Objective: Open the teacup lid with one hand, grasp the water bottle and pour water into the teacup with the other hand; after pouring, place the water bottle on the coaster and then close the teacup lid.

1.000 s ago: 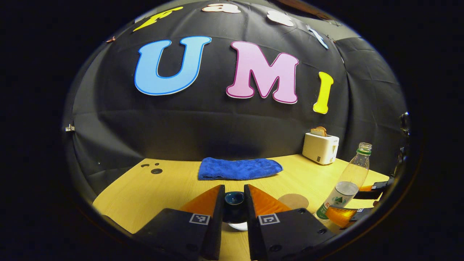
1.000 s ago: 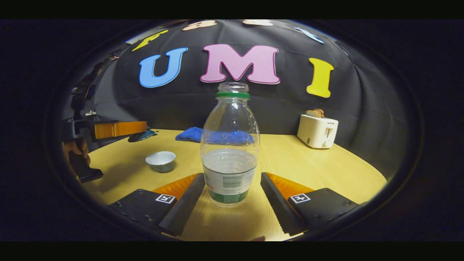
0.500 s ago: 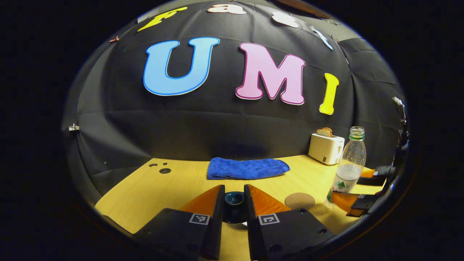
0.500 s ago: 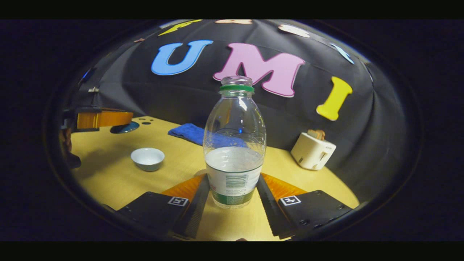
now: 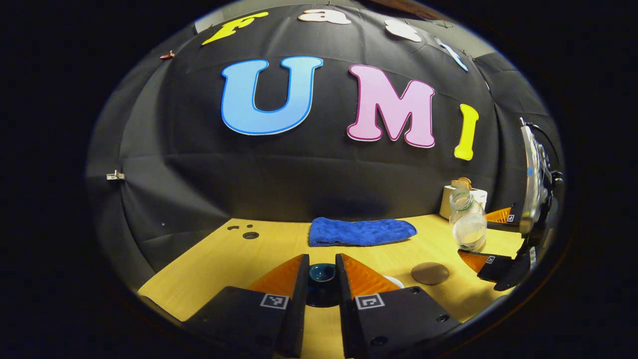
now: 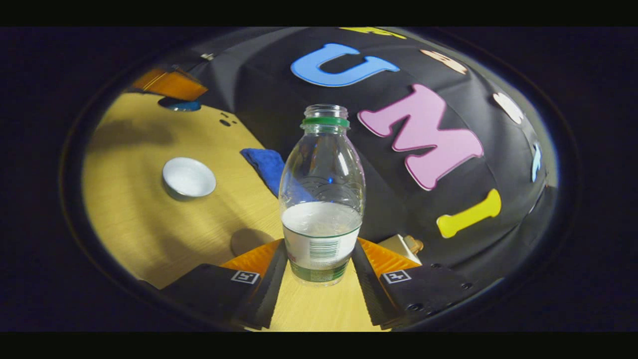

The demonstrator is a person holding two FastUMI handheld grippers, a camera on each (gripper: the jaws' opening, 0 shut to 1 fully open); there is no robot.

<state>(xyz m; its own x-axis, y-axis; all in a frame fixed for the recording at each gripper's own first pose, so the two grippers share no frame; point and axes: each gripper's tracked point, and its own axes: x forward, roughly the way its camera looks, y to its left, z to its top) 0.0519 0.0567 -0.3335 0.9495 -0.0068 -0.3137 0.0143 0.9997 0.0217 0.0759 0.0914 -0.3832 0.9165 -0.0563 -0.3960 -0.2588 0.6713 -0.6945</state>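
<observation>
1. Grip, right: right gripper point(image 6: 319, 264) has both fingers pressed on the lower body of the bottle point(image 6: 321, 199), which sits centre frame in the right gripper view. Bottle is uncapped and roughly a third full. In the left gripper view it shows at right, leaning over.
2. Grip, left: left gripper point(image 5: 322, 284) is closed narrowly on the knob of the dark lid point(image 5: 322, 276), held above the table point(image 5: 224, 269).
3. Cup: white cup point(image 6: 189, 177) stands open at left of centre in the right gripper view, well apart from the bottle. A sliver of its rim shows beside the left gripper's finger in the left gripper view.
4. Key relation: cup lies to the left of the bottle's mouth. The bottle's long axis runs up the frame, along the fingers. Table and wall appear rolled, so the bottle is judged to be tilted towards the cup. Right hand must carry the mouth over the cup before water reaches the neck.
5. Coaster: round coaster point(image 6: 249, 240) lies just left of the right fingers, between them and the cup; the bottle is not on it.
6. Surface and room: pale wood table; blue cloth point(image 5: 361, 232) lies folded at the rear; toaster point(image 5: 451, 197) stands behind the bottle; black cloth wall behind.
7. Risk, judged: early spill short of the cup.
</observation>
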